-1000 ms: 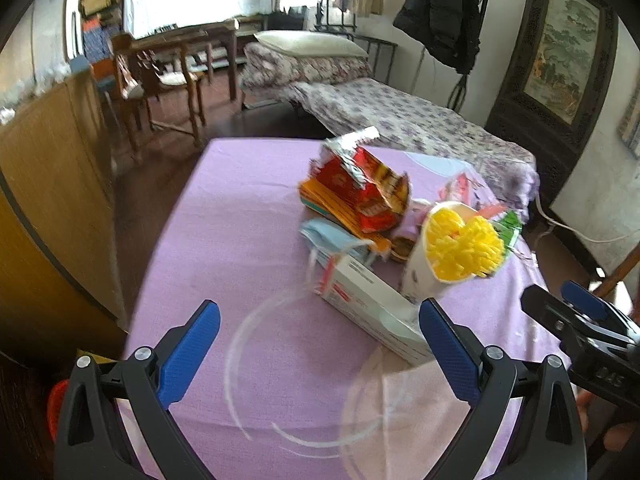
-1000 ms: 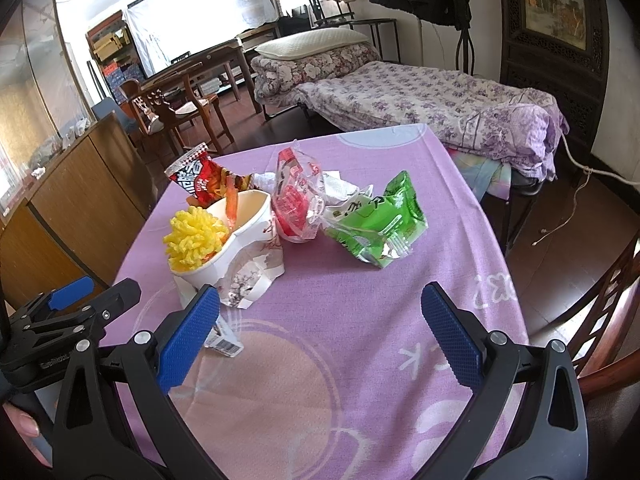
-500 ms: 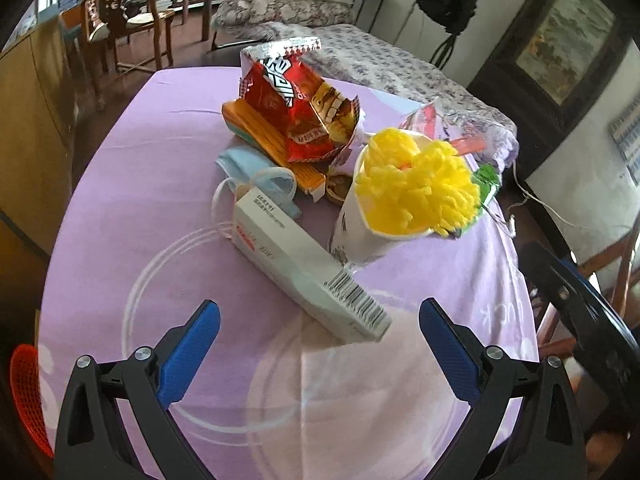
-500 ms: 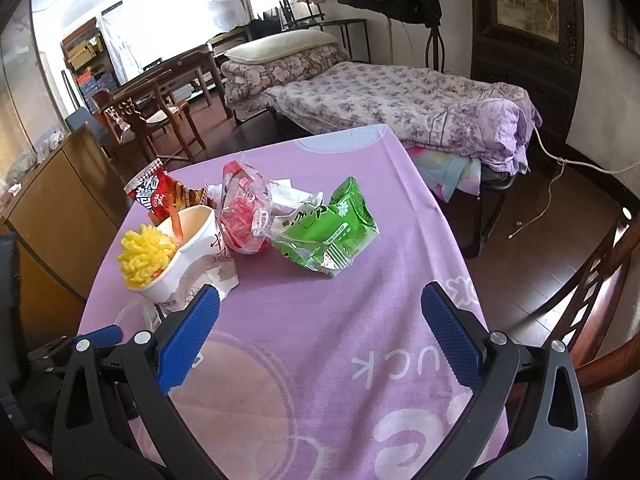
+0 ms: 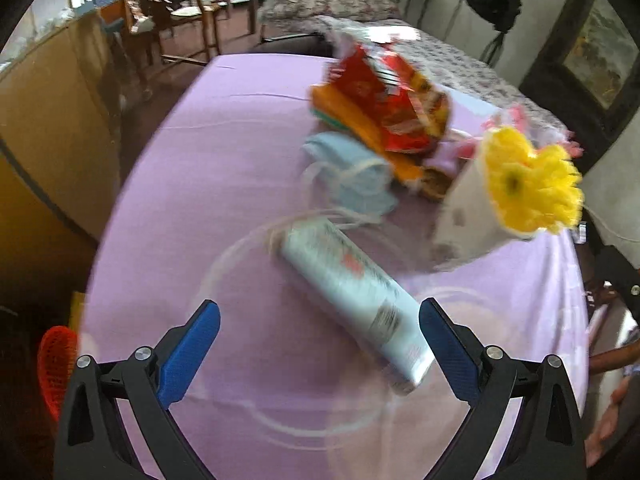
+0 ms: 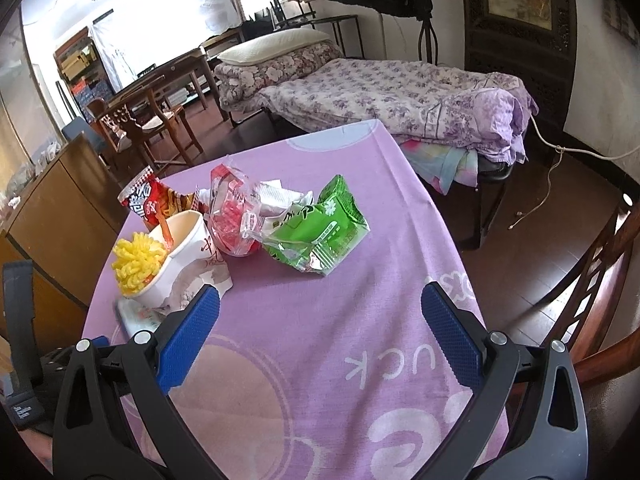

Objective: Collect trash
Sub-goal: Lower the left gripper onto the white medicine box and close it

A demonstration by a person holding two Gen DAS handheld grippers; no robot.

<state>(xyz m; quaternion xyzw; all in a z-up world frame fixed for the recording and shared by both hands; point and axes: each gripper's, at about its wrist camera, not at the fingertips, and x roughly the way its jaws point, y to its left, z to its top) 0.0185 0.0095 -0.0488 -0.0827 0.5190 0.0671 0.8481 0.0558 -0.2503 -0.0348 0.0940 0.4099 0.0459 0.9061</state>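
Here: purple tablecloth (image 6: 320, 360) under trash; floral bed (image 6: 380, 84) behind table.

Home bedrm: bed (image 6: 384, 88), pillow (image 6: 272, 42), dining chairs (image 6: 140, 120).

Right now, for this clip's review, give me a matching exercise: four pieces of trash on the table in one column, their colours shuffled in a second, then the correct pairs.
Things:
1. snack bag
2. face mask
3. long box
4. chip bag

Colours:
A. red
B. white, pale
C. green
D. light blue

Pairs: 1-C, 2-D, 3-B, 4-A
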